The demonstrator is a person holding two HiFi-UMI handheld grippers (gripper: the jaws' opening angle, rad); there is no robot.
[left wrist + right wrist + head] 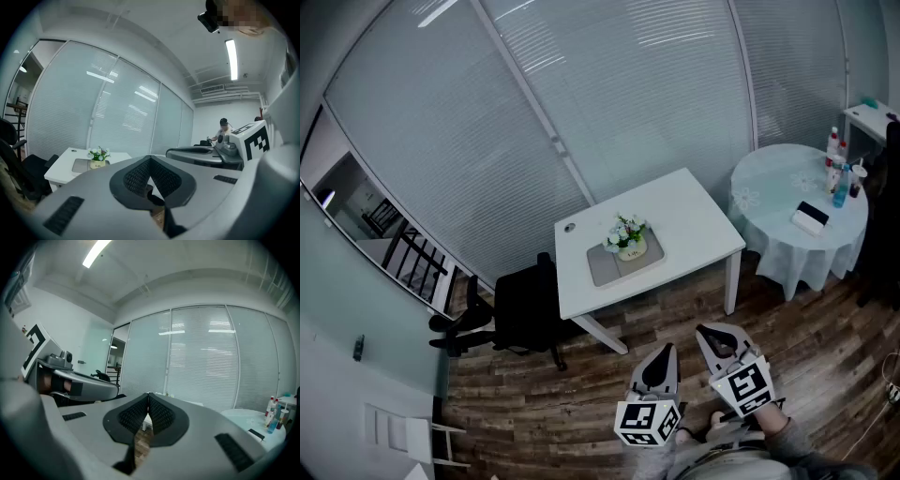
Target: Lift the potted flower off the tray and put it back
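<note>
A small potted flower (pixel 627 237), white blooms in a cream pot, stands on a grey tray (pixel 602 265) on a white table (pixel 694 220). The left gripper view shows the potted flower (pixel 98 157) and tray (pixel 80 164) far off at the left. Both grippers hang over the wooden floor, well short of the table. My left gripper (pixel 666 351) is shut with nothing in it, jaws meeting at the tip. My right gripper (pixel 709 331) is shut and empty too. In its own view the right gripper (pixel 148 395) points toward the blinds, and the left gripper (pixel 150 159) points level.
A black office chair (pixel 511 309) sits left of the table. A round table (pixel 773 211) with bottles (pixel 839 171) and a dark box (pixel 811 217) stands at the right. Blinds cover the glass wall behind. A person (pixel 223 129) sits far off in the left gripper view.
</note>
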